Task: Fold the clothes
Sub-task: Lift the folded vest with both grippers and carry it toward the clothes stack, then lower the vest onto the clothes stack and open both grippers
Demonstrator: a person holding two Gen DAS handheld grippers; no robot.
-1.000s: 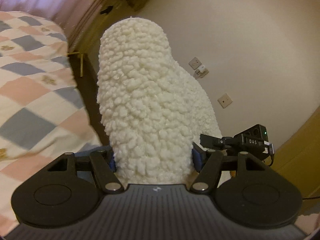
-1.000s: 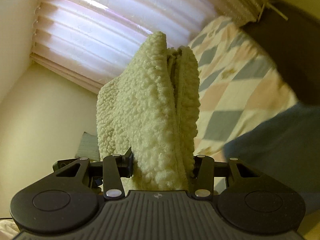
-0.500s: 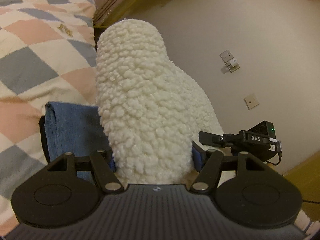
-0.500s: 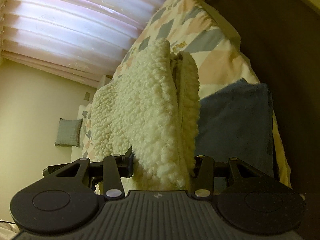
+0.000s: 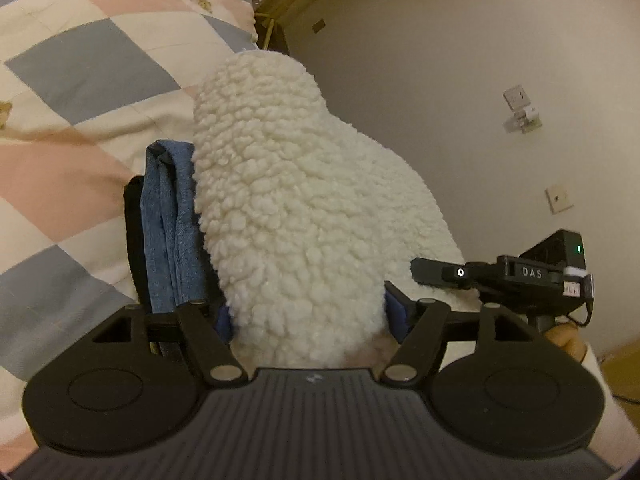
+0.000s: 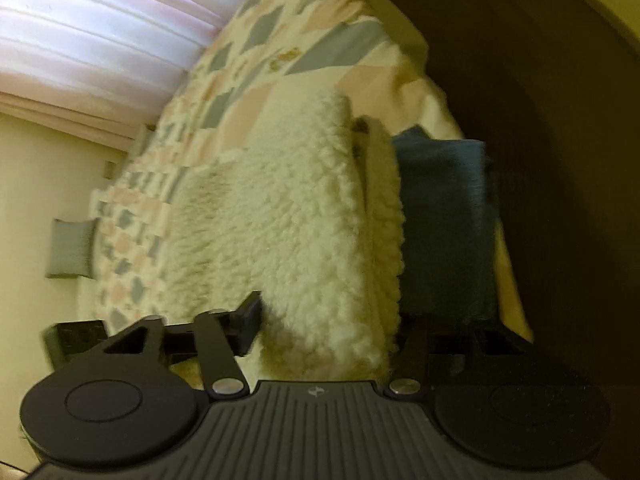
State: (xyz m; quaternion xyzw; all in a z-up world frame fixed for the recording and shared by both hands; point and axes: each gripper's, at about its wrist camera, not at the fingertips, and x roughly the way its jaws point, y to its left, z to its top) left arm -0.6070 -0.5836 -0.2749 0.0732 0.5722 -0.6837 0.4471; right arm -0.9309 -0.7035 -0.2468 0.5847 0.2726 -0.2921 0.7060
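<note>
Fleece garment [image 5: 296,216], soft, bulky, light, clamped in jaws of left gripper [image 5: 306,312] and right gripper [image 6: 328,332]; best held at folded edges, above bed [image 5: 80,120].

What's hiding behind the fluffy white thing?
Behind the white fleece garment sits folded blue denim over something black, on the patchwork bedspread. The fleece covers most of the denim, so its full shape is hidden.

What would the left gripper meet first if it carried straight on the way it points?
Beyond the white fleece garment the left gripper holds, probably the checked quilt or the wall; the fleece hides the line.
</note>
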